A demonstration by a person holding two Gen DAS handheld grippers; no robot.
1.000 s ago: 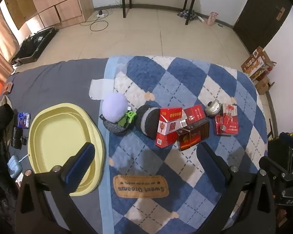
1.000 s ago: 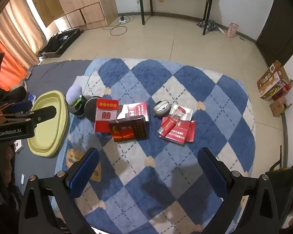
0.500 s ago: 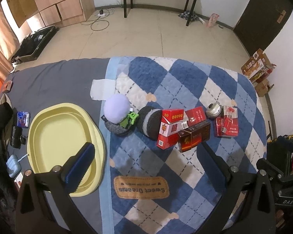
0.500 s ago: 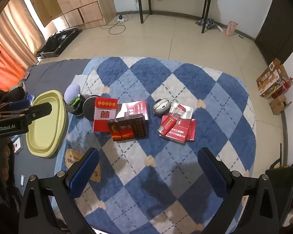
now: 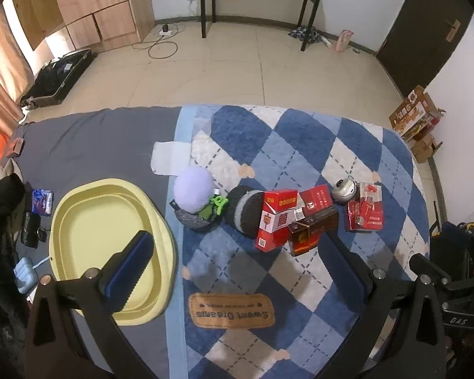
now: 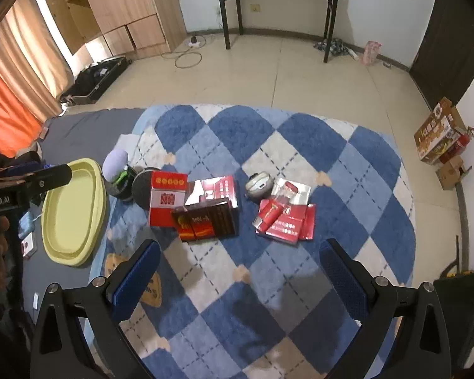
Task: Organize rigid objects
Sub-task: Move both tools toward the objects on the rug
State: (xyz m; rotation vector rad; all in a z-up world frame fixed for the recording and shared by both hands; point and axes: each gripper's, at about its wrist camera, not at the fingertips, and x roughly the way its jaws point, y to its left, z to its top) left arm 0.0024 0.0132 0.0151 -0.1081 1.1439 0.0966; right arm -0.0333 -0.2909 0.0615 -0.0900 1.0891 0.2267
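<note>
You've pulled both cameras back and up over the last second: the cluster on the blue diamond rug [image 6: 347,164] sits smaller and higher in each view than it did, and the objects themselves haven't shifted. Your left tongs [image 5: 237,271] hang wide open above the rug, gripping nothing, one blue-padded finger over the rim of the yellow tub [image 5: 88,208]. Your right tongs [image 6: 237,271] are spread just as wide, empty, hovering over bare rug on the near side of the boxes. On the rug, the tall red box [image 6: 167,199] stands touching the dark brown box [image 6: 205,221], with a flat red box [image 6: 218,189] behind them. Just right of those lies the silver round gadget [image 6: 259,184], touching the pile of red packets [image 6: 287,221]. Left of the boxes, the lilac ball [image 5: 193,189] rests on a dark bowl [image 5: 192,219] beside a black-and-grey round cushion [image 5: 245,208], near the tub.
</note>
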